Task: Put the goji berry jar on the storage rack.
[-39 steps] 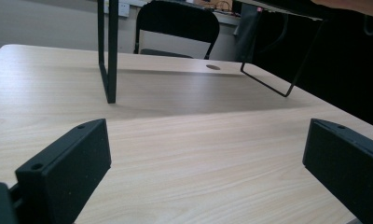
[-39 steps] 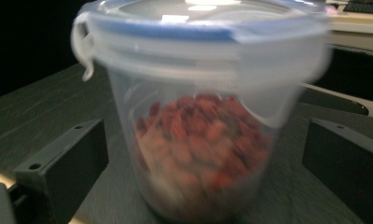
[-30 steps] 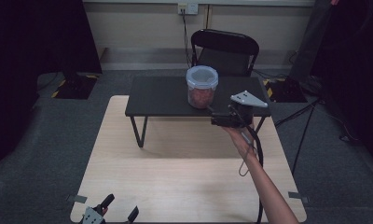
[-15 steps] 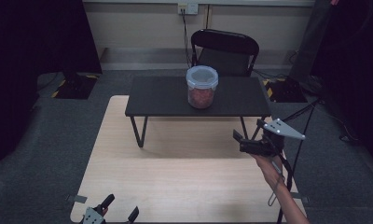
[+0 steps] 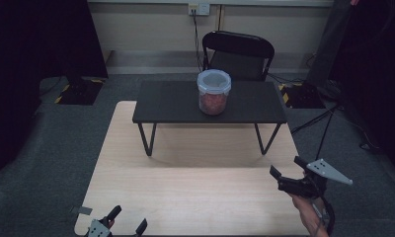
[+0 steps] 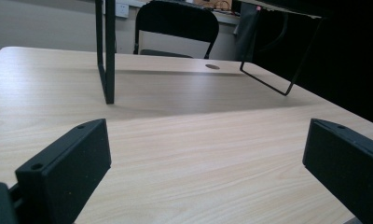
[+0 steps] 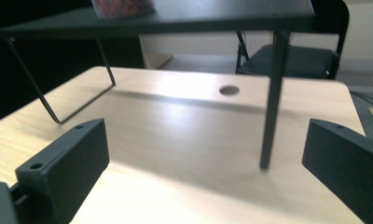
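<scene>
1. Grey carpet surrounds a pale wooden table [image 5: 195, 197], on which stands a low black metal riser shelf on thin wire legs [image 5: 176, 101]. We record this as the work surface.

2. We find the clear round plastic jar with a snap-on lid and reddish contents [image 5: 214, 92] upright near the middle of the riser shelf's top, towards its back edge, with nothing touching it. Its lid appears seated. In the right gripper view only its base shows, at the top edge.

3. The right gripper [image 5: 287, 174] is held in a hand [image 5: 309, 217] over the table's near right corner, well apart from the jar and lower than the shelf top. Its jaws stand wide apart and hold nothing; its own view looks under the shelf past one leg.

4. The left gripper [image 5: 126, 221] sits at the table's near left edge, jaws likewise spread and empty, with bare wood ahead in its own view.

5. A black folding chair [image 5: 237, 54] stands behind the table, below a wall socket [image 5: 199, 8].

6. Our judgement: with the jar set squarely on the shelf and both grippers unloaded and clear of it, the placing looks complete. Nothing further appears outstanding, unless the jar is still to be fetched back, which we cannot determine.
</scene>
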Demonstrator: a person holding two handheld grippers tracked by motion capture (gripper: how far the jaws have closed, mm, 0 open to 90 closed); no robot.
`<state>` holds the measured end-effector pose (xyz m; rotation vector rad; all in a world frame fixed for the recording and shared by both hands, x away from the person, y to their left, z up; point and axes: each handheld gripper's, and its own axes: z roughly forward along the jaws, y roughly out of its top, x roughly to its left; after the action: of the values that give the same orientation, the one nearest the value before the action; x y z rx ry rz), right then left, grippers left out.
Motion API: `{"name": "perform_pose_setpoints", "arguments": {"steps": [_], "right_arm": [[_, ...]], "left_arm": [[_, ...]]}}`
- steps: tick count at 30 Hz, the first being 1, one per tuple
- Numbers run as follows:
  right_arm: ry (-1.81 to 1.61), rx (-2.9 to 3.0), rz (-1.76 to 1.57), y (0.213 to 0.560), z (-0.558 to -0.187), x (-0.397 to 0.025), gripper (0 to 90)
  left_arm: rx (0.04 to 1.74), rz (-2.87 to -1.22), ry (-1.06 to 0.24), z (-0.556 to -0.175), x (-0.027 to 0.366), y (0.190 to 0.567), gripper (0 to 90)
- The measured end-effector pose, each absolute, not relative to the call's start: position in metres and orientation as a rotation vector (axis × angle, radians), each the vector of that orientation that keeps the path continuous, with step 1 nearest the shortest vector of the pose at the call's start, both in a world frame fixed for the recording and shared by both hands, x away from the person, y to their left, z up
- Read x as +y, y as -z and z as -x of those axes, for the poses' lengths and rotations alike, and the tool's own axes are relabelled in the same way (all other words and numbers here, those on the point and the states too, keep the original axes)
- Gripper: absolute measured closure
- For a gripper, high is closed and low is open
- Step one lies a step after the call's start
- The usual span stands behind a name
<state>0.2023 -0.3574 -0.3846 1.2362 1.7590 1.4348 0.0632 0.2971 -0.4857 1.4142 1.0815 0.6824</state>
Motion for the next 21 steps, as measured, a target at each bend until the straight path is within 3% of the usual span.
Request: {"name": "perform_pose_setpoints", "arguments": {"steps": [21], "right_arm": [[-1.338,1.797,-1.35,0.445,-0.151,-0.371,0.0]], "left_arm": [[1.077,-1.417,-0.68,-0.063,0.297,0.485,0.0]]}}
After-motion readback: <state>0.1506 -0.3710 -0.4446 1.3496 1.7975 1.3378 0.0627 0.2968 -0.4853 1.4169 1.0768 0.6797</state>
